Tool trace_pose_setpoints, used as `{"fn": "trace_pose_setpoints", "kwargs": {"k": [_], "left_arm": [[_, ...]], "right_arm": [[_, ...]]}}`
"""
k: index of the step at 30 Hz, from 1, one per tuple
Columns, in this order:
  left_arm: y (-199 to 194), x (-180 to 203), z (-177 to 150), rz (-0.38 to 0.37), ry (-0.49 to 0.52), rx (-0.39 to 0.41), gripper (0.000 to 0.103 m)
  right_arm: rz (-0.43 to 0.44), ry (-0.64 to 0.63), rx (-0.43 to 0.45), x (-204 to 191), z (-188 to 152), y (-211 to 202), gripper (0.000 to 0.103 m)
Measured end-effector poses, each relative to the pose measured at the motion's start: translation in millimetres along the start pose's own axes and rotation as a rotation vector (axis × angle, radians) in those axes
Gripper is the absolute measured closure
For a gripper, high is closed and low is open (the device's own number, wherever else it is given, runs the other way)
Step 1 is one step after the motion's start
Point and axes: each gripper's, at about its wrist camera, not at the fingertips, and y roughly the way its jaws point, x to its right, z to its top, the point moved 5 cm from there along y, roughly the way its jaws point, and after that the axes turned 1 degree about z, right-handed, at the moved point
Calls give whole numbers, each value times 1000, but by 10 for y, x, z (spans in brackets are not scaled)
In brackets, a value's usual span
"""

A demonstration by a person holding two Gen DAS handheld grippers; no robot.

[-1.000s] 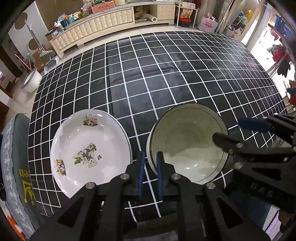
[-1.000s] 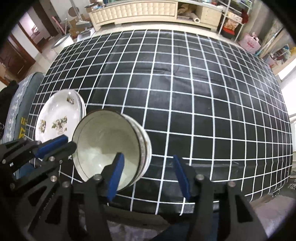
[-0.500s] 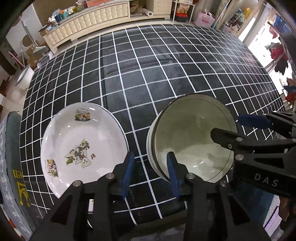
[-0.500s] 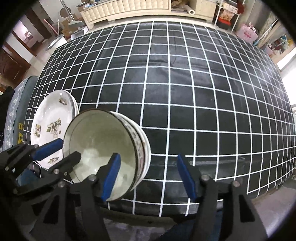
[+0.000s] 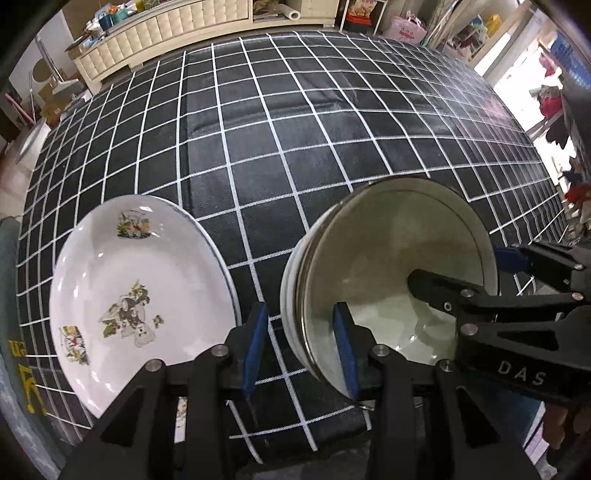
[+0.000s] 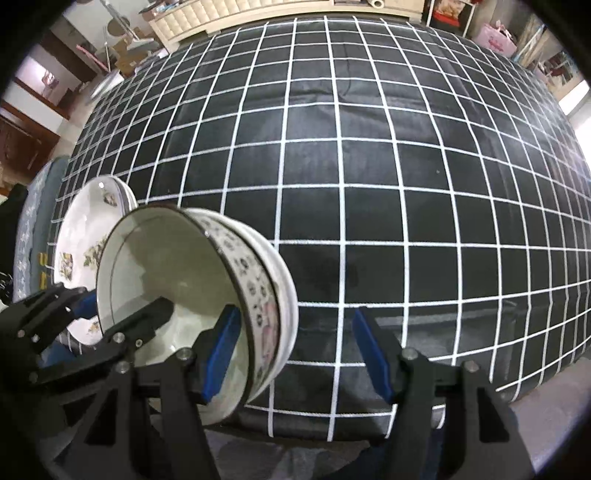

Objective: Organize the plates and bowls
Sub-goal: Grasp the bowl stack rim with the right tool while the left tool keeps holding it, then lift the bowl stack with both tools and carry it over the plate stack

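Observation:
A stack of nested bowls (image 5: 388, 273) with a dark rim and flowered outside stands near the table's front edge; it also shows in the right wrist view (image 6: 236, 291). A stack of white flowered plates (image 5: 133, 288) lies to its left, seen too in the right wrist view (image 6: 88, 236). My left gripper (image 5: 301, 343) is open, its jaws straddling the bowls' left rim. My right gripper (image 6: 295, 350) is open, its jaws straddling the bowls' right rim without gripping.
The table carries a black cloth with a white grid (image 5: 295, 129). A blue-grey cushion (image 6: 37, 206) sits at the table's left end. A cream sideboard (image 5: 166, 33) and shelves with clutter stand beyond the far edge.
My left gripper opened from nearly shut and moved onto the bowls' left rim. Both grippers moved closer to the bowl stack.

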Motion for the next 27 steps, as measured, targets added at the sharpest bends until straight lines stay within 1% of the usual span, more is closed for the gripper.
{"fn": "trace_pose_setpoints", "kwargs": {"k": [3,12,16,18,19,20,22,24,27], "left_arm": [[53,-6,4,-26,-2,1,69],[168,-68,30,-88,-15,9,69],[169,-94,-1,-110,-23,12,69],[166,-115,-28,-120,-24,15,69],[171,-115,-42,-118,-23,17,69],[167,-117,-55,-114,-20,21,69],[153,-124,-82,-109,-20,25,72],[142,-150,-85,-116,-39,27,73],[121,-143,-100,-107,-49,28,73]], "right_arm": [[15,11,15,24,-19,-9,36],[99,67,5,101,-87,4,36],[187,113,-16,142,-150,41,37],[238,126,-25,143,-195,37,44],[250,124,-24,127,-208,23,47],[262,117,-27,91,-214,11,55],[244,119,-27,69,-214,-13,54],[245,126,-33,57,-209,-18,54],[250,136,-28,49,-206,-2,54]]}}
